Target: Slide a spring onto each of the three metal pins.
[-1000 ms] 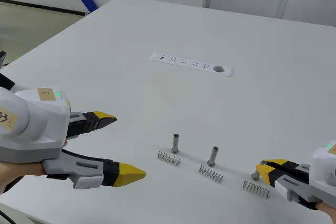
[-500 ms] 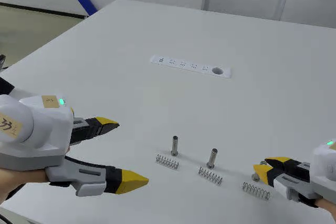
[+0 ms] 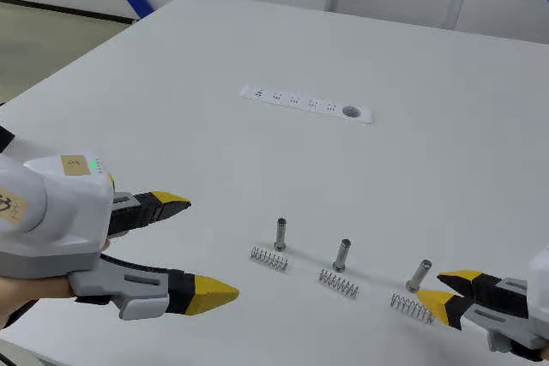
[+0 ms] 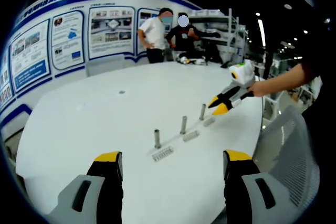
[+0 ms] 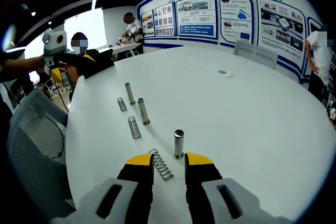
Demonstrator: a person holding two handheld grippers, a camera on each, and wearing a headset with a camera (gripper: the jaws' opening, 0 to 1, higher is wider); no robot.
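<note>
Hovering my right gripper (image 3: 446,291) by the desk's (image 3: 257,152) near edge, jaws narrowly parted, empty. The rightmost spring (image 3: 412,308) lies at their tips, nearly in line with them, beside its upright pin (image 3: 419,274). The left gripper (image 3: 202,246) gapes wide, well apart.

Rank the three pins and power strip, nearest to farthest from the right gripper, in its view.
1. Near pin, just ahead of the right gripper.
2. Middle pin, further left.
3. Far pin, leftmost.
4. Power strip, far right.

A white table (image 3: 154,92) carries a power strip (image 3: 305,104) far off; near, three upright pins (image 3: 341,255), a spring (image 3: 338,283) beside each.
</note>
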